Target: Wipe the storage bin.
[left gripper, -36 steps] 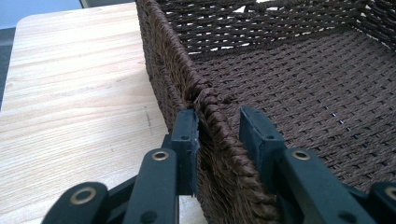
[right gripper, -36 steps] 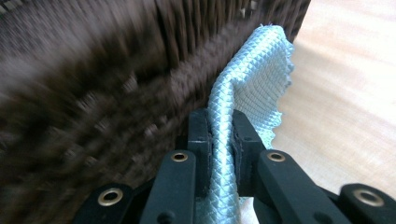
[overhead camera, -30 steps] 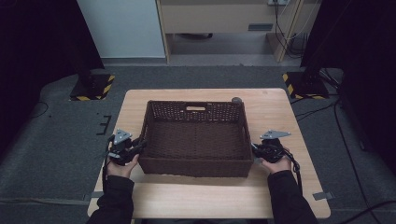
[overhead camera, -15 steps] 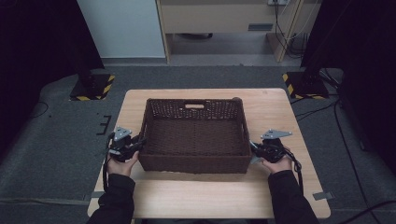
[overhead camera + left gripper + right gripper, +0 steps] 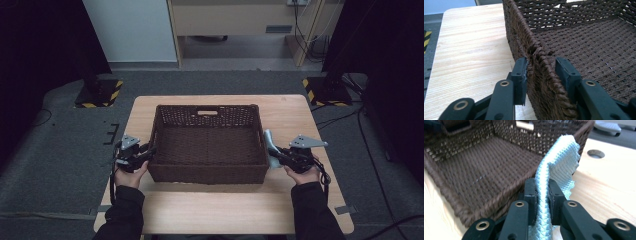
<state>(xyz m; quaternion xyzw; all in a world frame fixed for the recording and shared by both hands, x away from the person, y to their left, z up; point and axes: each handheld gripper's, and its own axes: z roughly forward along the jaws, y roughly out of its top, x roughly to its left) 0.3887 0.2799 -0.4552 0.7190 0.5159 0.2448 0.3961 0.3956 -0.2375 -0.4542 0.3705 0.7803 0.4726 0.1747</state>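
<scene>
A dark brown woven basket [image 5: 207, 172] stands on the wooden table [image 5: 210, 210]. My left gripper [image 5: 147, 152] straddles the basket's left wall [image 5: 534, 50]. Its jaws have just been opening, and the inner pad [image 5: 564, 72] stands off the rim with a gap. My right gripper [image 5: 274, 154] sits by the basket's right wall, shut on a light blue woven cloth [image 5: 269, 141]. In the right gripper view the cloth [image 5: 561, 160] rises from between the pads [image 5: 541, 186] and folds over toward the basket [image 5: 486, 170].
A round hole [image 5: 596, 153] is cut in the tabletop beyond the cloth. Two black stands with yellow-and-black bases [image 5: 100, 95] [image 5: 327, 90] rest on the floor behind the table. A wooden cabinet [image 5: 235, 17] stands farther back.
The right gripper has risen slightly, and the blue cloth now stands up beside the basket's right wall. The left hand has stayed at the left wall.
</scene>
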